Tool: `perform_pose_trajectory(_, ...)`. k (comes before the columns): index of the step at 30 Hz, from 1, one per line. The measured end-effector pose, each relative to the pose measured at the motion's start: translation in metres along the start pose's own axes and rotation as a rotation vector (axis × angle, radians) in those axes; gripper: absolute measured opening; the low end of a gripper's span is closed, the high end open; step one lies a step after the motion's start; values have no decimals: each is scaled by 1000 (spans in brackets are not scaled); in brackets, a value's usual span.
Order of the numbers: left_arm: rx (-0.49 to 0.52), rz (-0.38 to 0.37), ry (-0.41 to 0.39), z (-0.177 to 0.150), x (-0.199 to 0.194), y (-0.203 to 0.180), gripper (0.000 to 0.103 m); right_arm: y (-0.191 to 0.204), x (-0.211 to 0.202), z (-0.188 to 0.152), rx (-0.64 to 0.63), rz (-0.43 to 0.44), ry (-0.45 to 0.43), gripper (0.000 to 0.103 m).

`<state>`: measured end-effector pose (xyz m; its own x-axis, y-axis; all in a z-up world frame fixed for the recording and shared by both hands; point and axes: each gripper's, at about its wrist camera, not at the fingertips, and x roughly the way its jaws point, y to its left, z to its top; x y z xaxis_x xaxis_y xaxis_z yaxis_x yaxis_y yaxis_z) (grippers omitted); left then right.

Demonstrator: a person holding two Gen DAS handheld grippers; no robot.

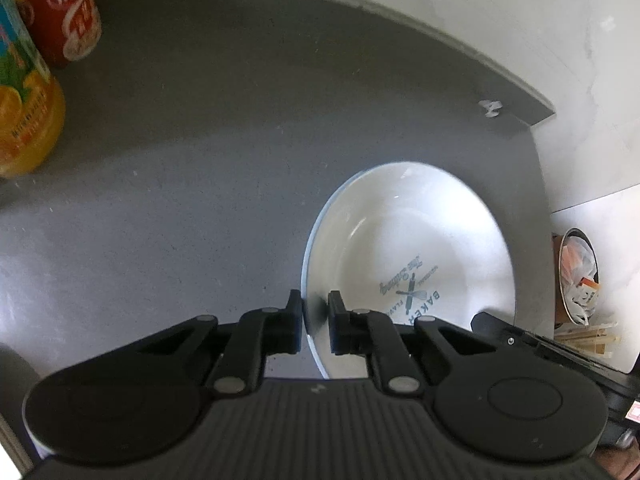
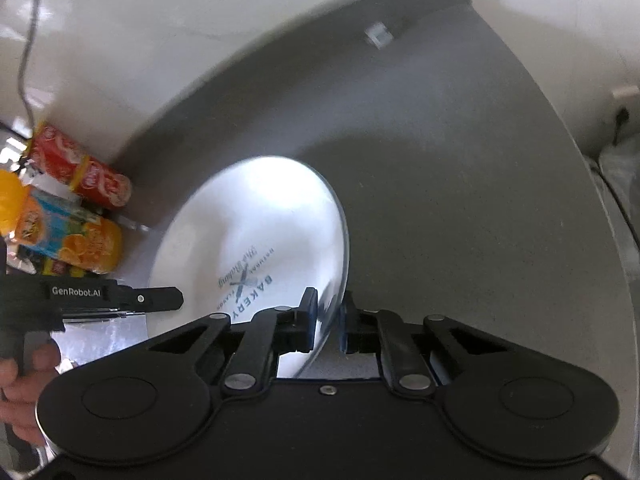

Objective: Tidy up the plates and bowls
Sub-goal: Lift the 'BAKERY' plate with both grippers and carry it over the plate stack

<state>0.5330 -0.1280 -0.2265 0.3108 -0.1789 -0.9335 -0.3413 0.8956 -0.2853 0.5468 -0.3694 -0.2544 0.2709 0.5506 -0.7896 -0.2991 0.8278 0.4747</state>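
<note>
White plate [image 1: 408,248] was pinched at opposite rims by left claw [image 1: 315,320] and right claw [image 2: 328,320]; uneven pulling could make the glazed rim slip.

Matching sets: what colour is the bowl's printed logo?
Blue-grey on the white bowl, clearest in the left wrist view.

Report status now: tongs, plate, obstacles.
Left tongs and right tongs both shut on the plate rim, opposite sides. Counter ahead bare; cans far left.
</note>
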Motion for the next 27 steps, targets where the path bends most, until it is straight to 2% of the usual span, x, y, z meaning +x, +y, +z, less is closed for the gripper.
perform_pose_trajectory(6, 17, -54, -61, 1, -41, 2, 9, 13, -27, 2, -29, 18, -58, 11)
perform_pose_trajectory(13, 20, -75, -103, -12, -83, 12, 9, 38, -64, -5, -43, 29, -130, 11)
perform_pose_trajectory(27, 33, -147, -163, -50, -155, 41, 9, 92, -111, -50, -59, 59, -217, 11)
